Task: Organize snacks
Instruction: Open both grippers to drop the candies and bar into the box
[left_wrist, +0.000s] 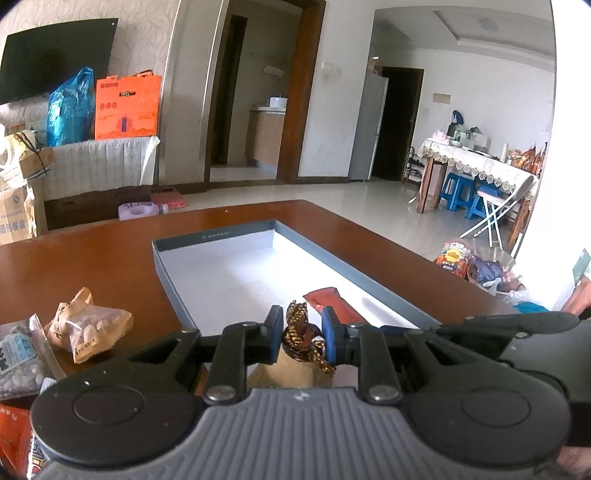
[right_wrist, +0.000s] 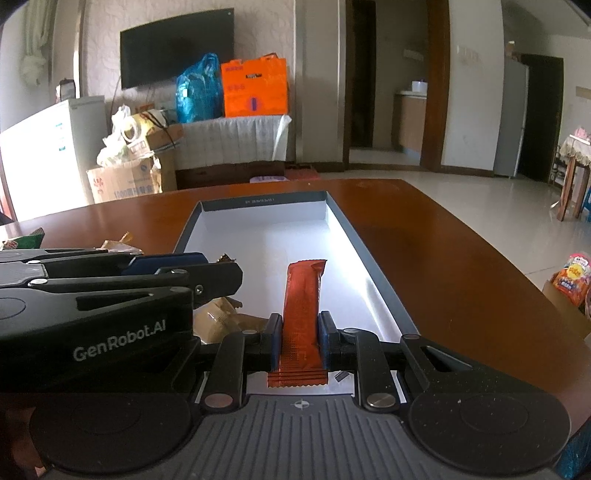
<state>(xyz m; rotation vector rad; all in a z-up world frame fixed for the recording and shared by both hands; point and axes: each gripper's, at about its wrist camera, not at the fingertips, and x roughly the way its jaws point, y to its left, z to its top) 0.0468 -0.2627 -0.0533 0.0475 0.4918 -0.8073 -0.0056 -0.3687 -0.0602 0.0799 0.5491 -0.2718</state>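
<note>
A shallow grey box with a white floor (left_wrist: 221, 273) lies on the brown table; it also shows in the right wrist view (right_wrist: 258, 236). My left gripper (left_wrist: 302, 334) is shut on a brown-and-gold wrapped candy (left_wrist: 301, 332) above the box's near end. My right gripper (right_wrist: 298, 334) is shut on a long orange snack bar (right_wrist: 301, 302), held over the box's near end. The bar's tip shows in the left wrist view (left_wrist: 325, 299). The left gripper's body fills the left of the right wrist view (right_wrist: 110, 295). A tan packet (right_wrist: 218, 317) lies under it.
Nut packets lie on the table at the left: a tan one (left_wrist: 88, 325) and a clear one (left_wrist: 18, 362). An orange packet (left_wrist: 11, 435) is at the lower left edge. Snack bags (left_wrist: 461, 258) sit beyond the table's right edge. Boxes and bags stand behind the table.
</note>
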